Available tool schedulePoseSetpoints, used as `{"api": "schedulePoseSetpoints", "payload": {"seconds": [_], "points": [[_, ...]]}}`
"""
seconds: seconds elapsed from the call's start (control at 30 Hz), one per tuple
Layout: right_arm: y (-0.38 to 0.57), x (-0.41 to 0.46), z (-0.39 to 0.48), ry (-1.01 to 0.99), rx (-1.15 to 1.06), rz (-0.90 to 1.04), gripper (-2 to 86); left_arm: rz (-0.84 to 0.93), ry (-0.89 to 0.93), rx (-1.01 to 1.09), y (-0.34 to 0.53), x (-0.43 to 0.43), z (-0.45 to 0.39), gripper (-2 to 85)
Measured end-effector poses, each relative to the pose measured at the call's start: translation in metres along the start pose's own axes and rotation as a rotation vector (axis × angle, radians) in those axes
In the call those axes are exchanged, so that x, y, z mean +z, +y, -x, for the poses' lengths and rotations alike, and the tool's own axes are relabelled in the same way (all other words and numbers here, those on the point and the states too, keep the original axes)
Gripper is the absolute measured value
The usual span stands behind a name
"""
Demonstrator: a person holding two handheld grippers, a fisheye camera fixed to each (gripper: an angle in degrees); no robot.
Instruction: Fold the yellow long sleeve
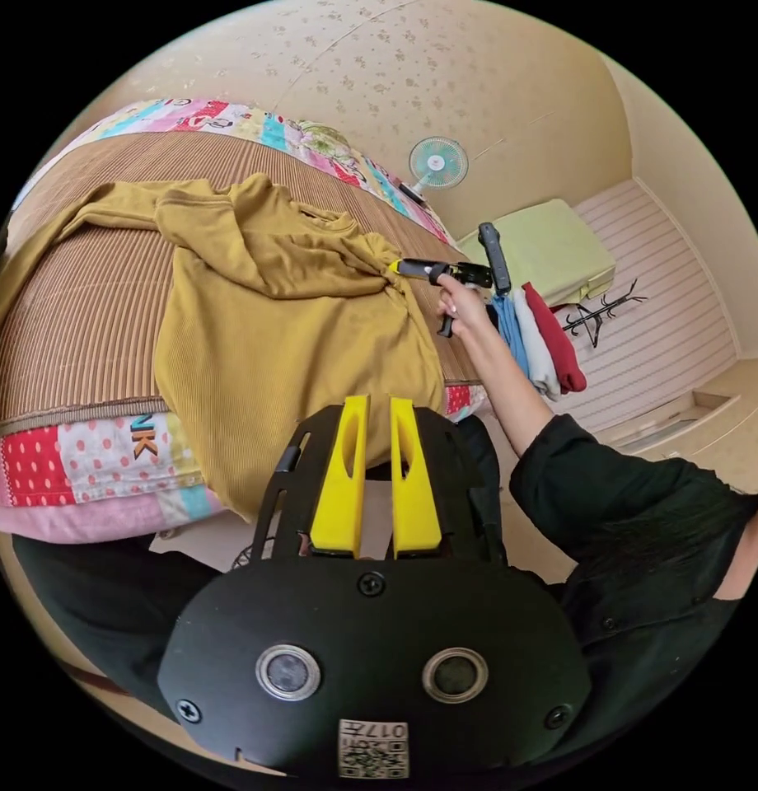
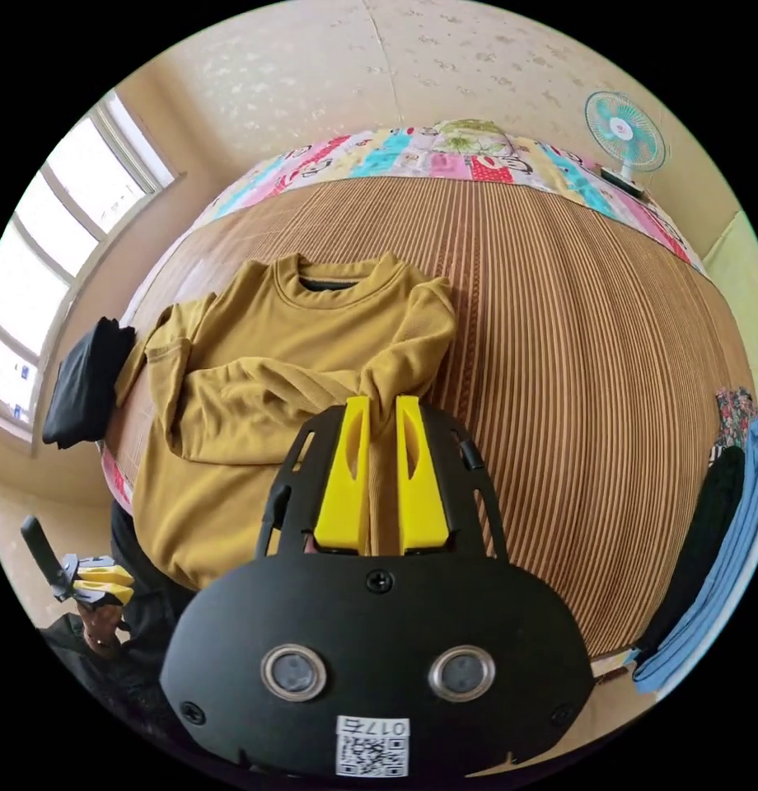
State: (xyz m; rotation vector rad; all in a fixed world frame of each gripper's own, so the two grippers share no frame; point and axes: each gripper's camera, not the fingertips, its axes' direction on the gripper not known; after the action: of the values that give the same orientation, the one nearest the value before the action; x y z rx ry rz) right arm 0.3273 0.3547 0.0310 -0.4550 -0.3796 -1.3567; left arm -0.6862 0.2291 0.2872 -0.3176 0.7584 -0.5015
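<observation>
Surface: bed topped with a ribbed bamboo mat (image 1: 82, 329), patchwork quilt (image 1: 91, 470) showing at its edges; patterned wall behind, small desk fan (image 1: 437, 163) at the far corner.

Left gripper view, garment: yellow long sleeve (image 1: 288, 329) lies face up on the mat, hem draped over the near bed edge, one sleeve trailing away toward the far side.

Left gripper view, left gripper (image 1: 377, 412): yellow jaws nearly closed, a narrow gap between them, nothing clamped; held off the bed near the hanging hem, likely on standby.

Left gripper view, right gripper (image 1: 395, 267): carried in the person's hand (image 1: 461, 305); its tip is pinched on a gathered bunch of fabric at the shirt's side, cloth puckered toward it.

Left gripper view, background: folded clothes (image 1: 540, 334) hang behind the hand, beside a coat rack (image 1: 601, 317).

Right gripper view, garment: shirt sits on the mat's left part, collar away from the camera; one sleeve is laid across the chest.

Right gripper view, right gripper (image 2: 383, 405): jaws clenched on the sleeve cuff, fabric bunched between them; judged to be drawing the sleeve inward for the first fold.

Right gripper view, left gripper (image 2: 107, 581): low at the bed edge, jaws close together, grasping nothing.

Right gripper view, surroundings: window (image 2: 41, 272) to the left, dark folded cloth (image 2: 86, 383) beside the shirt, blue cloth (image 2: 725, 568) at the right edge.
</observation>
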Motion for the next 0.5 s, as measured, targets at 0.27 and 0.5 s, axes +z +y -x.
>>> {"api": "schedulePoseSetpoints", "payload": {"seconds": [0.27, 0.5], "points": [[0.111, -0.02, -0.129, 0.253, 0.365, -0.026, 1.7, 0.006, -0.106, -0.036, 0.008, 0.004, 0.011, 8.8], [0.098, -0.063, -0.085, -0.15, 0.106, -0.298, 8.0, -0.039, -0.407, 0.086, -0.119, 0.045, -0.039, 13.6]]}}
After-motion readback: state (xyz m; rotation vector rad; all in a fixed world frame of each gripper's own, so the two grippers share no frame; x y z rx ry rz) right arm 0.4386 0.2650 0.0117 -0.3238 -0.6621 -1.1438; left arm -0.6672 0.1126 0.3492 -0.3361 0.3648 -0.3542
